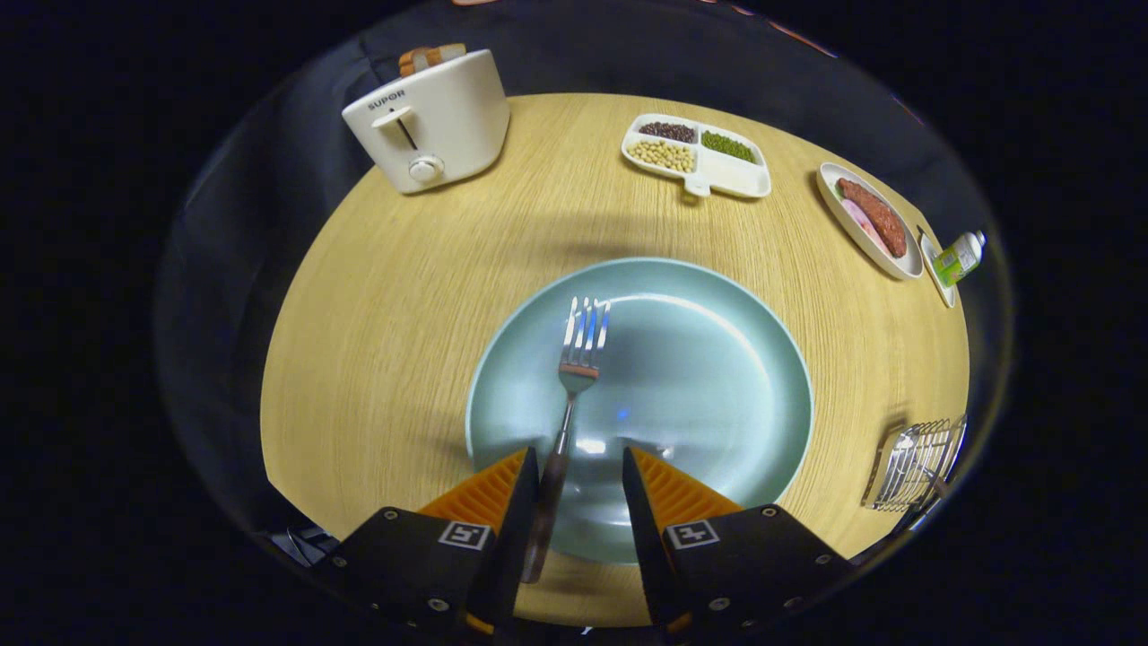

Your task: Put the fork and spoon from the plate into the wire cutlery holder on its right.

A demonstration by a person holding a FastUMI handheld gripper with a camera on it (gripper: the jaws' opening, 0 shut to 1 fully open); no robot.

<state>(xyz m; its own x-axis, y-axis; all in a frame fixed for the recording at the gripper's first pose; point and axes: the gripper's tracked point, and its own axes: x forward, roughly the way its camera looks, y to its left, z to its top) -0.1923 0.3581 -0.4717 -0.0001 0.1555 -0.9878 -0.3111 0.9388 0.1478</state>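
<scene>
I see the gripper (581,467) poised low over the near rim of the round pale-blue ceramic plate (717,377), its fingers spread wide apart with a clear gap between them. The silver metal fork with a dark handle (574,377) lies on that plate, long axis running straight away from me, tines pointing to the plate's far side and handle end crossing the near rim. The handle runs alongside the inner face of my left finger (525,502), close enough that I cannot tell whether it touches; the right finger stands well clear of it, so nothing is clamped. Right of the plate, near the table's edge, sits the wire cutlery holder (915,467), with bare round light-wood table (395,296) between it and the plate. Beyond the plate to its far left stands a white toaster (430,121) with bread slices in it; straight beyond is a white divided tray of beans (698,154), and far right a white oval dish of sausage (872,220) beside a small green bottle (958,257).
</scene>
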